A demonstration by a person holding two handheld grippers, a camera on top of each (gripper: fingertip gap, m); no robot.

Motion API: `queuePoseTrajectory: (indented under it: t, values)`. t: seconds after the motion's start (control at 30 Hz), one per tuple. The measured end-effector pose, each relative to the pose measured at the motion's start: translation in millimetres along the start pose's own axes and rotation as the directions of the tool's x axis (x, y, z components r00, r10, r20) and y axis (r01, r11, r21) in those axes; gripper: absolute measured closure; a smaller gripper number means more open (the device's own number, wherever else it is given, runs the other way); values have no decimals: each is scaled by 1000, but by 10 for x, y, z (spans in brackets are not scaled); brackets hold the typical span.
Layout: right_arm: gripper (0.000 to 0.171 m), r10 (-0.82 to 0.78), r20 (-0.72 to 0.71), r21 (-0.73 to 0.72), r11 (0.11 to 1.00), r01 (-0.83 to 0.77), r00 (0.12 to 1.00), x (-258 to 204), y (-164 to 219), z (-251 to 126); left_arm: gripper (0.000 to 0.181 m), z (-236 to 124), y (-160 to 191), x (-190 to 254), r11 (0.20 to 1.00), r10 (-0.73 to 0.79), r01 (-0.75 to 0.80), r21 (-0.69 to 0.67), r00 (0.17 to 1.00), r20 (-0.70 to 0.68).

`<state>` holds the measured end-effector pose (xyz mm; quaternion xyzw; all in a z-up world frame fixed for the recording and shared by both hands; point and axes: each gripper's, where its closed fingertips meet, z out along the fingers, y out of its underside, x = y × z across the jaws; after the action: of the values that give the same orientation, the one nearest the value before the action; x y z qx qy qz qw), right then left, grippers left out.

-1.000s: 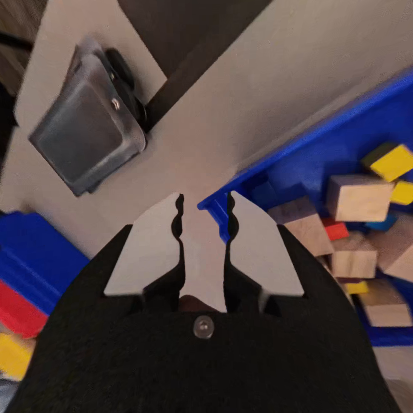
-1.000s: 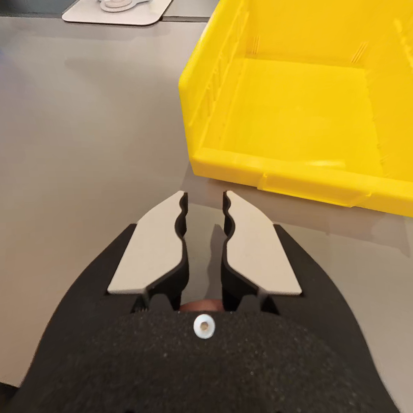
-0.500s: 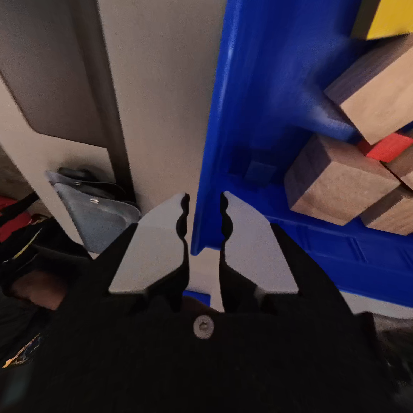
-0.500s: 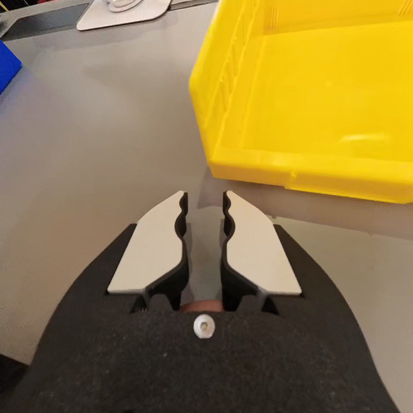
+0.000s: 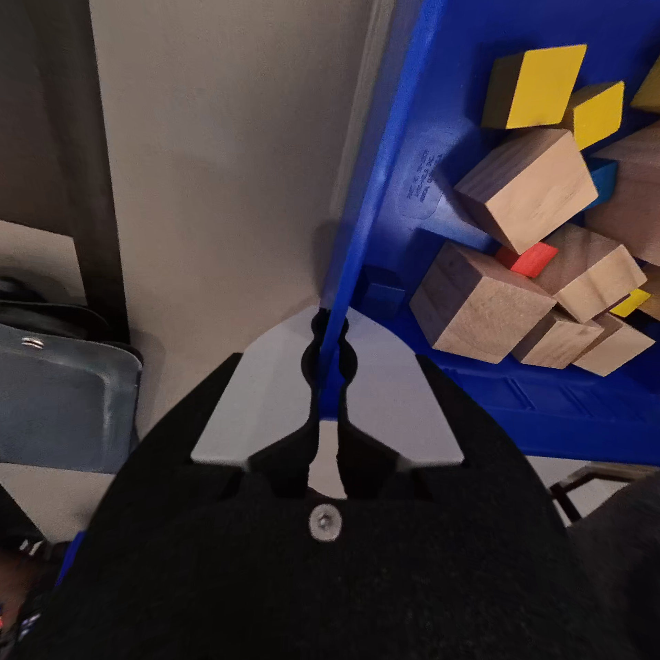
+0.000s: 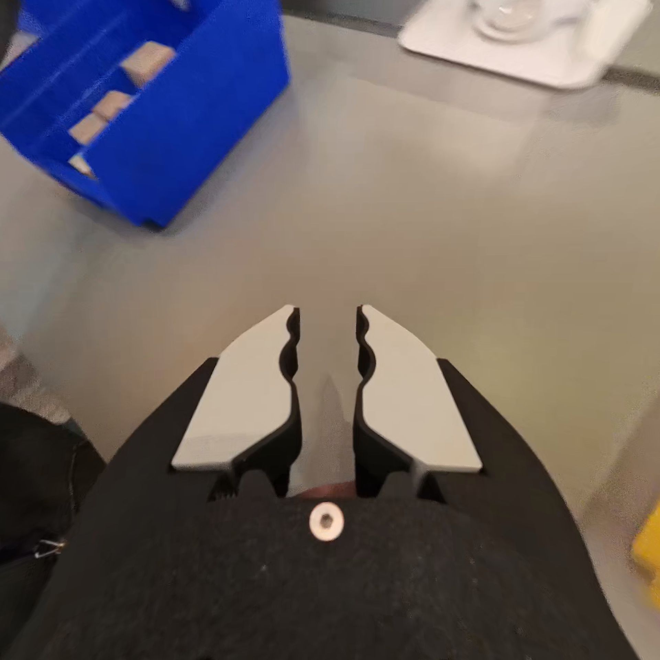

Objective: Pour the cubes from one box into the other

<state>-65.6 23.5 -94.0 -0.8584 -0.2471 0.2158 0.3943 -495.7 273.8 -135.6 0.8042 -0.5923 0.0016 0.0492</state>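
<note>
My left gripper (image 5: 329, 318) is shut on the side wall of the blue box (image 5: 378, 185), near its corner. The box holds several cubes: plain wooden ones (image 5: 525, 185), yellow ones (image 5: 546, 85), a red one (image 5: 528, 258) and a small blue one (image 5: 384, 296). The blue box also shows in the right wrist view (image 6: 171, 118) at the upper left, with wooden cubes (image 6: 146, 64) inside. My right gripper (image 6: 328, 312) is open and empty over bare grey table. Only a corner of the yellow box (image 6: 648, 546) shows at the right edge.
A white tray (image 6: 507, 53) with a clear glass item stands at the back right of the grey table (image 6: 428, 214). A grey-blue case (image 5: 64, 403) lies left of the left gripper, beside a dark gap. A dark sleeve (image 6: 32, 464) shows at the lower left.
My left gripper has moved onto the blue box's wall and closed on it. My right gripper has swung left, away from the yellow box, and now faces the blue box.
</note>
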Motion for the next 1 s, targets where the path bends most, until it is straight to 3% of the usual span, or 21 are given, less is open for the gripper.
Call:
queuePoseTrajectory:
  t: [0.1,0.17,0.23,0.3,0.37,0.5,0.53,0.57,0.6,0.8,0.9,1.0]
  values:
    - [137,-157,149,-89,981,171,976,-446,-576,358,176,12,68,75,999,-47,47,-9,999,21]
    - [128,-175,304,-165,958,233,936,-876,-890,642,176,21,99,156,996,-92,92,-4,996,23]
    - [128,-224,366,-251,911,327,903,-1161,-1106,1003,175,30,126,245,989,-146,146,1,989,25]
    - [129,-289,281,-360,852,380,915,-1094,-1287,1449,175,38,157,345,981,-195,195,-3,980,28]
    - [130,-245,244,-493,802,338,938,-1016,-1323,1803,175,47,185,456,972,-233,233,-8,972,28]
    - [137,-208,175,-678,684,271,962,-885,-1144,2165,176,57,211,655,960,-278,278,-10,960,34]
    - [138,-246,141,-703,657,272,959,-782,-1108,2197,176,59,213,702,959,-283,283,-6,959,32]
    - [146,-185,137,-715,661,226,973,-800,-1087,2205,177,63,209,741,957,-292,292,3,956,28]
    - [164,-120,170,-717,665,207,978,-860,-1062,2190,177,65,195,776,952,-305,304,17,952,21]
    - [166,-187,131,-734,642,222,974,-478,-982,1865,178,-33,-207,1036,942,-328,325,80,945,18]
    - [167,-86,128,-728,668,152,988,-192,-1029,1511,178,-321,-603,1090,956,-279,270,117,957,72]
    - [167,-119,59,-710,693,126,991,247,-1089,1124,178,-568,-1119,1186,969,-226,212,126,969,102]
